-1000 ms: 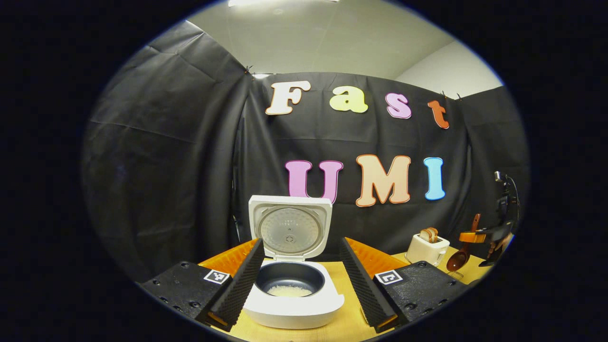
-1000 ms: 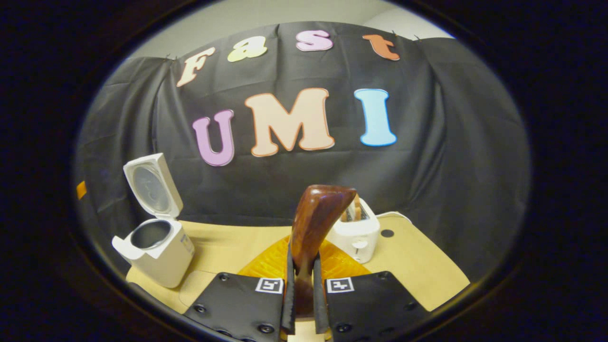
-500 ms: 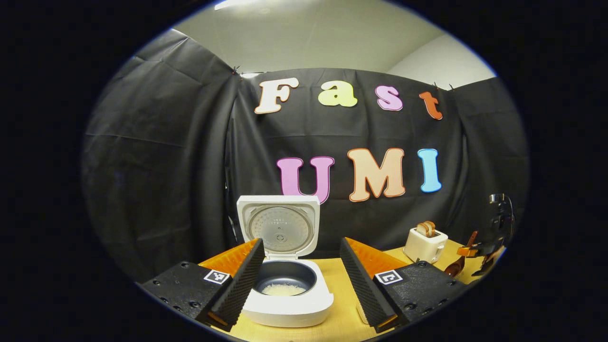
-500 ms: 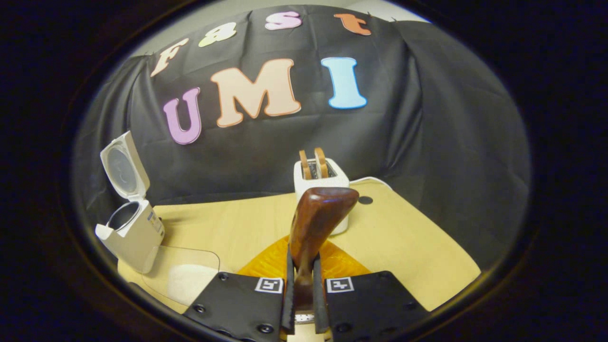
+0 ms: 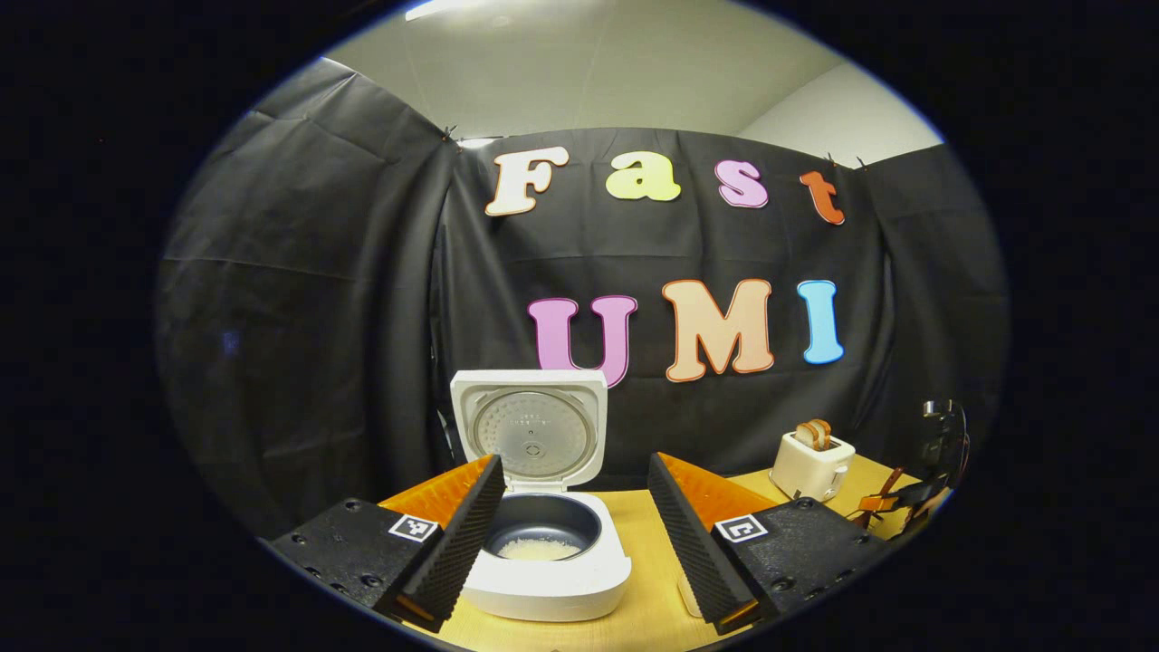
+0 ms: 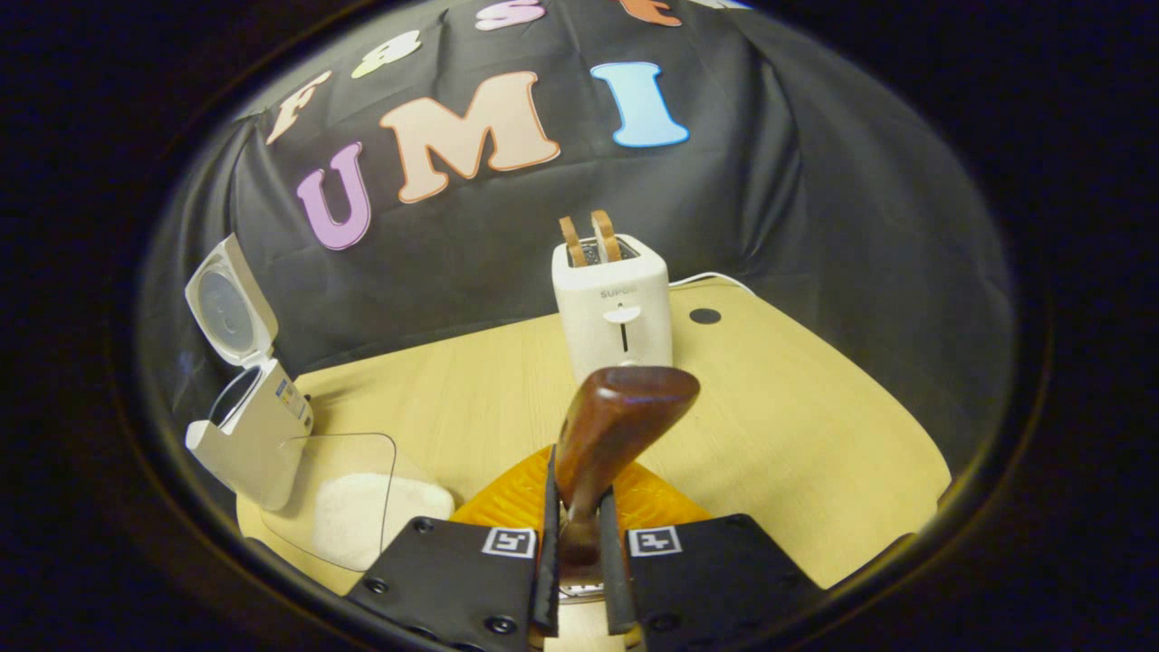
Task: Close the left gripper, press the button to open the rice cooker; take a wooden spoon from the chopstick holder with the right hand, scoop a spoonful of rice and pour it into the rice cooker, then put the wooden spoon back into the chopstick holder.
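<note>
Left claw [image 5: 570, 543]: fingers spread wide, holding nothing, framing the rice cooker [image 5: 543, 570] at 6 o'clock of the left gripper view. Lid's up and rice sits in the pot, so the button press and the pour look done; you're prob. parking this hand clear so the other can work.

Right gripper view, going L to R: rice cooker [image 6: 249, 426] at 9 o'clock, then a clear tray w/ rice [image 6: 353, 507] at 7 o'clock just beside it, toaster [image 6: 611, 303] near centre on the worktop [image 6: 797, 426].

Right claw [image 6: 575, 561]: pinched tight on the wooden spoon [image 6: 611, 426], both fingers on the handle, the wide handle end sticking up and fwd from the grip. Gripping low on the handle keeps the spoon steady for lowering back in. Chopstick holder itself: can't make it out, prob. below the claw.

Vs 1 s ago: right view has tipped downward; toaster now stands clear above the spoon, more worktop shows, and the rice tray has come into sight. In the left view the right claw [image 5: 896, 498] sits lower at 4 o'clock. Left hand barely shifted.
</note>
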`<action>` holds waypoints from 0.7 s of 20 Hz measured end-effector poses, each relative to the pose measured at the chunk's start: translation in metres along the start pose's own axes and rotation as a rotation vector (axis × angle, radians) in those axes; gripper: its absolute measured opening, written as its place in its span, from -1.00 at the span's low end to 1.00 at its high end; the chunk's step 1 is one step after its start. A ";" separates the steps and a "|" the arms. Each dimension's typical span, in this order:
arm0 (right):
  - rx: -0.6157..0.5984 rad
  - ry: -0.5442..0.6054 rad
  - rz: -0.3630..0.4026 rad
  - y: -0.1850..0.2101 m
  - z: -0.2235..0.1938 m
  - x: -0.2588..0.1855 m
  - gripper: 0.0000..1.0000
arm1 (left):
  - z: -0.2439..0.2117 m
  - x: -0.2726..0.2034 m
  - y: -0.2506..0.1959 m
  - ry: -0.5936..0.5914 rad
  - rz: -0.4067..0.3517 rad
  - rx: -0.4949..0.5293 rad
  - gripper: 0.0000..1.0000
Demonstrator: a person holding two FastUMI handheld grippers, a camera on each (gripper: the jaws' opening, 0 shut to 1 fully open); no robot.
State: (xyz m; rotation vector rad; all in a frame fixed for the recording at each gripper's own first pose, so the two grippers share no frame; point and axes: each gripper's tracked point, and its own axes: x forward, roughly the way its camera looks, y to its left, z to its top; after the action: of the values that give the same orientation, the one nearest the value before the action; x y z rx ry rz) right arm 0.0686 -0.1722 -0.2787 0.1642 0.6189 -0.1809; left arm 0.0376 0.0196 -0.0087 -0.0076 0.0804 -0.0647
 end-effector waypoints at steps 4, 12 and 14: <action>-0.040 -0.086 -0.029 -0.008 0.029 -0.021 0.24 | 0.001 0.004 0.006 0.000 0.006 -0.019 0.90; -0.150 -0.316 -0.117 -0.013 0.114 -0.082 1.00 | 0.008 0.027 0.034 0.017 0.007 -0.046 0.89; -0.187 -0.367 -0.129 -0.007 0.132 -0.099 1.00 | 0.014 0.040 0.041 0.018 0.003 -0.046 0.89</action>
State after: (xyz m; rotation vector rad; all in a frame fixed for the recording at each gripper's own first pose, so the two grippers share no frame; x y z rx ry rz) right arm 0.0618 -0.1941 -0.1154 -0.0900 0.2783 -0.2688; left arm 0.0813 0.0576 0.0016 -0.0531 0.0994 -0.0595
